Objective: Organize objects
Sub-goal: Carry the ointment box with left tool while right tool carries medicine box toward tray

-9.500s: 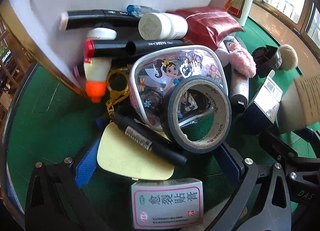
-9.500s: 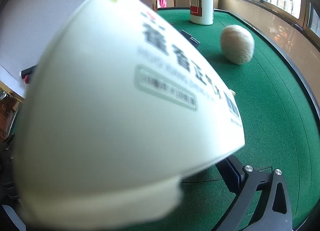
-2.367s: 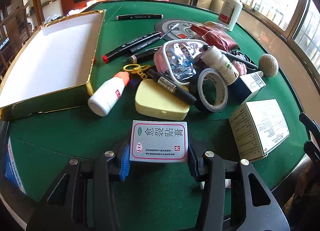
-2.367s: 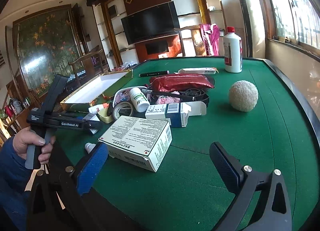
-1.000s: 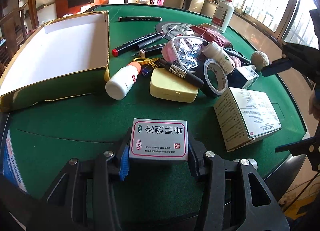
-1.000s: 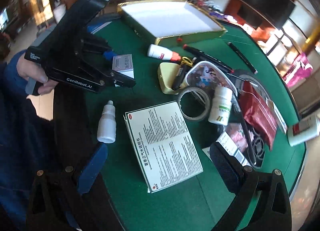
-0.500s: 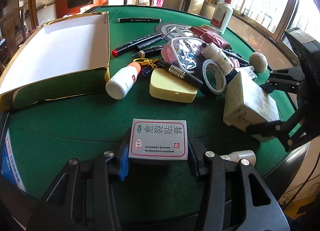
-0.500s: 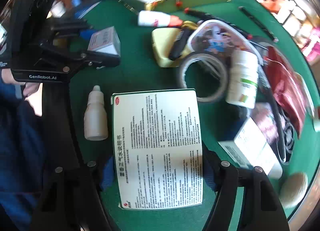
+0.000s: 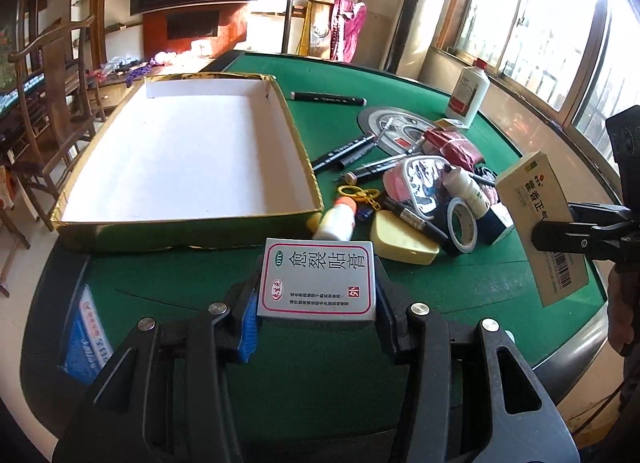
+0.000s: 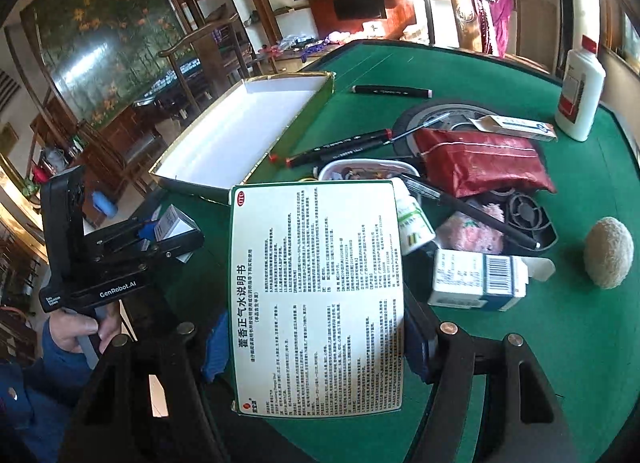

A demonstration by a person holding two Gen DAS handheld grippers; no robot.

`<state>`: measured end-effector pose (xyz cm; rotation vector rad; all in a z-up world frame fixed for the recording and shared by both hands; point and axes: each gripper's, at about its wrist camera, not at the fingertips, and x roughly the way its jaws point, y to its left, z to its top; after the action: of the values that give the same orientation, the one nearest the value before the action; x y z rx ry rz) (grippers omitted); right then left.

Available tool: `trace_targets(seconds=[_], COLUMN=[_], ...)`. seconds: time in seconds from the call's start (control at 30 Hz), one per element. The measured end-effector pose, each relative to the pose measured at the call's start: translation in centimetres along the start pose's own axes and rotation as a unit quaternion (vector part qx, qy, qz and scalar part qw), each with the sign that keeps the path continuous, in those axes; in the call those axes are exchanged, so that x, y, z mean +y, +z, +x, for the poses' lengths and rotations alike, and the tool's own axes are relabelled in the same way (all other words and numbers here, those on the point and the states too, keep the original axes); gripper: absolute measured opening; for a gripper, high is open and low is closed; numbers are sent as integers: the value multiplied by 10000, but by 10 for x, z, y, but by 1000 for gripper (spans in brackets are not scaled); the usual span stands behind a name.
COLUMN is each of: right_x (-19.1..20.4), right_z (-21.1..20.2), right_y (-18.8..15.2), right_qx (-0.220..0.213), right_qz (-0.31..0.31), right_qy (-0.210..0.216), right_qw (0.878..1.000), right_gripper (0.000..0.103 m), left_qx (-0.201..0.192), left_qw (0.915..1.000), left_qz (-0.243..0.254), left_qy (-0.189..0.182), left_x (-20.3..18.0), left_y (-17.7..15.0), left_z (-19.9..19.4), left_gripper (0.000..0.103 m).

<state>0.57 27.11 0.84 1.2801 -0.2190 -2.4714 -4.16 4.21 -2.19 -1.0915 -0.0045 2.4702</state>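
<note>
Left hand-held gripper (image 9: 316, 317) pitched down, clamping small box (image 9: 318, 278) (above table (image 9: 480, 275))

Landmark: open box (image 9: 184, 155) on table (image 9: 320, 375), left part. Right of box: heap with tape roll (image 9: 462, 231), pill bottle (image 9: 466, 187), markers (image 9: 348, 151). Lone marker (image 9: 328, 98) behind heap. Tall bottle (image 9: 468, 91) far right, behind. Ball (image 10: 608, 251) right of heap, apart.

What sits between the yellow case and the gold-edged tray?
In the left wrist view, a white bottle with an orange cap lies between the yellow case and the tray, near the tray's corner.
</note>
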Motion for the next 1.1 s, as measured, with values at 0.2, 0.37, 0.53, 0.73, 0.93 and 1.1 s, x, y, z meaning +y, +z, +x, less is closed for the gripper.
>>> trace_targets(seconds=[0.2,0.37,0.53,0.73,0.93,1.1], right_x=[39,72,92,96,76,66], right_z=[27,51,79,130,185,228], right_y=[42,83,123,166,206,229], right_qx=[97,112,153,292,446,599], right_qz=[92,-88,-134,132,700,1045], right_qy=[342,353,373,139,-41,-156], right_qw=[9993,9993,9991,9994,9965,9926], right_gripper=[70,70,70,70,70,70], left_qx=[-129,-47,107,393,731,884], left_qw=[9996,9989,9988,9975,9935,9894], left_qz=[101,94,-5,-199,-644,-922], left_qy=[245,455,484,553,582,695], left_x=[33,65,94,127,164,180], left_y=[29,60,85,123,158,181], left_z=[-13,-13,-1,43,90,119], left_gripper=[46,46,46,47,47,47])
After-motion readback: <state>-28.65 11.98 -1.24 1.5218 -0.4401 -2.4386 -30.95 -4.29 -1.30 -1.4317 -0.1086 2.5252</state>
